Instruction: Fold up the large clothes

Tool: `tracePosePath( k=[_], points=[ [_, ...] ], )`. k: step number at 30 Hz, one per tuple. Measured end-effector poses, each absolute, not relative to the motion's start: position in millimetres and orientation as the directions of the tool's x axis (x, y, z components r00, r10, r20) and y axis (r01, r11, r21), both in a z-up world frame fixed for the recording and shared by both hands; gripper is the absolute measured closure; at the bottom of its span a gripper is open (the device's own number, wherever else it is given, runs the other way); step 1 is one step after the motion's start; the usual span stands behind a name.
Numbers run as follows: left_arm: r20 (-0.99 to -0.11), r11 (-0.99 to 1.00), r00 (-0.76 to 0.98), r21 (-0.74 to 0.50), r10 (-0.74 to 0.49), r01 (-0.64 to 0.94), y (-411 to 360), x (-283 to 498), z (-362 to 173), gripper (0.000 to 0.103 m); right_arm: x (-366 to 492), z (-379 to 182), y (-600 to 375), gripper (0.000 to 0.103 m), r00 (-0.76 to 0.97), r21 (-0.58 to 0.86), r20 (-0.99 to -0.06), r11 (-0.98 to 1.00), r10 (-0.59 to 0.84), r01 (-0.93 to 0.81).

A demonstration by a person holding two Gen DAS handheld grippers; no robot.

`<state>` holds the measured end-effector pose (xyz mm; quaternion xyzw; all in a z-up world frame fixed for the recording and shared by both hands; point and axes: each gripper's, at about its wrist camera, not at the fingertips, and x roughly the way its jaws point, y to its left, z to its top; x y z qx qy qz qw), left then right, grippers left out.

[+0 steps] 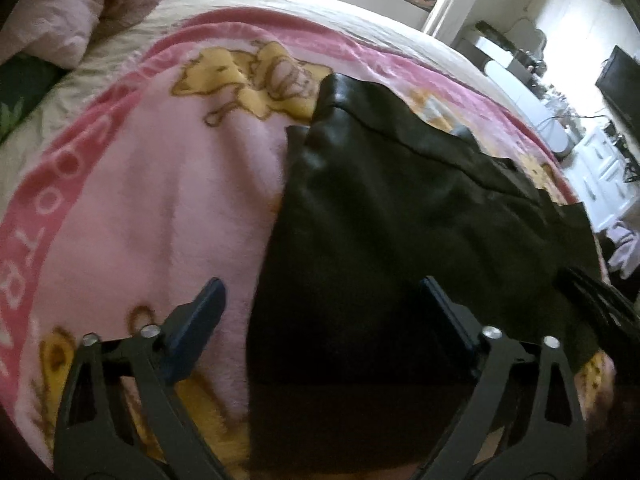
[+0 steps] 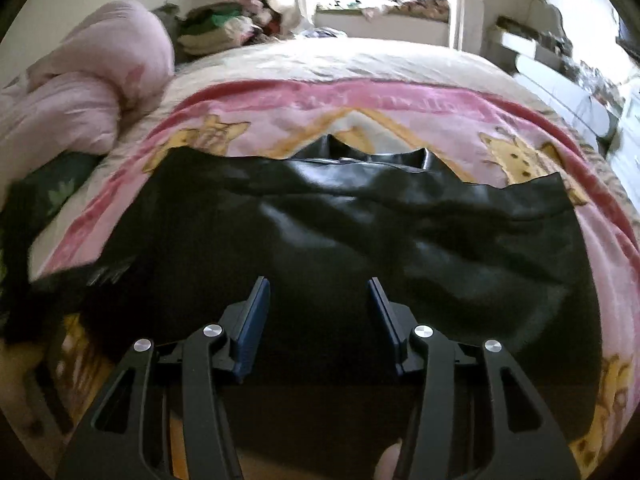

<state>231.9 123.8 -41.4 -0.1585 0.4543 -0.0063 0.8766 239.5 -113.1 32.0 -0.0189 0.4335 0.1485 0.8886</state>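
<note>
A large black leather-like jacket (image 1: 400, 208) lies spread on a pink cartoon blanket (image 1: 160, 184) on the bed. In the right wrist view the jacket (image 2: 360, 232) fills the middle, its collar at the far side. My left gripper (image 1: 320, 296) is open over the jacket's left edge, its left finger above the blanket and its right finger above the black cloth. My right gripper (image 2: 318, 292) is open and empty just above the jacket's near part. Nothing is held by either.
A rolled pink quilt (image 2: 80, 96) lies at the bed's left. Piled clothes (image 2: 224, 20) sit at the head by the window. White furniture and a dark screen (image 1: 616, 80) stand right of the bed. A beige sheet (image 2: 360, 60) lies beyond the blanket.
</note>
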Motion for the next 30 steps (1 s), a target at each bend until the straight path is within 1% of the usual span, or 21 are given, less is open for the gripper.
tracePosePath(
  k=[2,4,5,7,10,12,14,18,21,23,27,29,30],
  points=[
    [-0.79,0.946,0.588,-0.302,-0.176,-0.122,122,233,-42,0.025,253,17,-112,0.057,0.533,0.106,-0.815,0.962,0.228,-0.251],
    [-0.783,0.941,0.588,-0.32,-0.2,-0.107,120,234,-42,0.034,261,0,-112,0.057,0.489,0.118,-0.844,0.965,0.221,-0.233],
    [-0.782,0.94,0.588,-0.325,-0.207,-0.101,118,235,-42,0.035,261,-5,-113,0.057,0.487,0.117,-0.845,0.966,0.22,-0.233],
    [-0.782,0.944,0.59,-0.315,-0.2,-0.097,116,235,-40,0.035,260,-6,-112,0.057,0.493,0.105,-0.843,0.964,0.217,-0.245],
    [-0.781,0.94,0.589,-0.325,-0.207,-0.1,116,236,-40,0.034,264,2,-115,0.057,0.48,0.135,-0.844,0.961,0.238,-0.24],
    [-0.782,0.94,0.587,-0.326,-0.209,-0.1,116,237,-40,0.034,264,19,-120,0.06,0.516,0.189,-0.804,0.95,0.295,-0.249],
    [-0.783,0.942,0.588,-0.32,-0.204,-0.099,116,238,-40,0.033,274,34,-119,0.059,0.563,0.17,-0.778,0.956,0.28,-0.241],
    [-0.785,0.947,0.587,-0.308,-0.197,-0.094,117,241,-40,0.032,301,34,-111,0.059,0.557,0.158,-0.788,0.961,0.262,-0.228],
    [-0.786,0.952,0.589,-0.294,-0.189,-0.087,117,242,-39,0.031,319,16,-106,0.059,0.507,0.126,-0.833,0.969,0.22,-0.213],
    [-0.786,0.955,0.591,-0.284,-0.183,-0.082,116,243,-39,0.031,325,3,-106,0.059,0.481,0.133,-0.85,0.971,0.216,-0.201],
    [-0.788,0.958,0.591,-0.274,-0.174,-0.083,118,245,-38,0.029,324,4,-107,0.057,0.491,0.135,-0.842,0.969,0.223,-0.208],
    [-0.787,0.959,0.593,-0.27,-0.171,-0.083,119,245,-36,0.027,315,14,-109,0.056,0.515,0.149,-0.82,0.962,0.25,-0.229],
    [-0.787,0.96,0.594,-0.269,-0.169,-0.083,119,245,-35,0.027,309,19,-109,0.052,0.526,0.155,-0.808,0.956,0.267,-0.248]
  ],
)
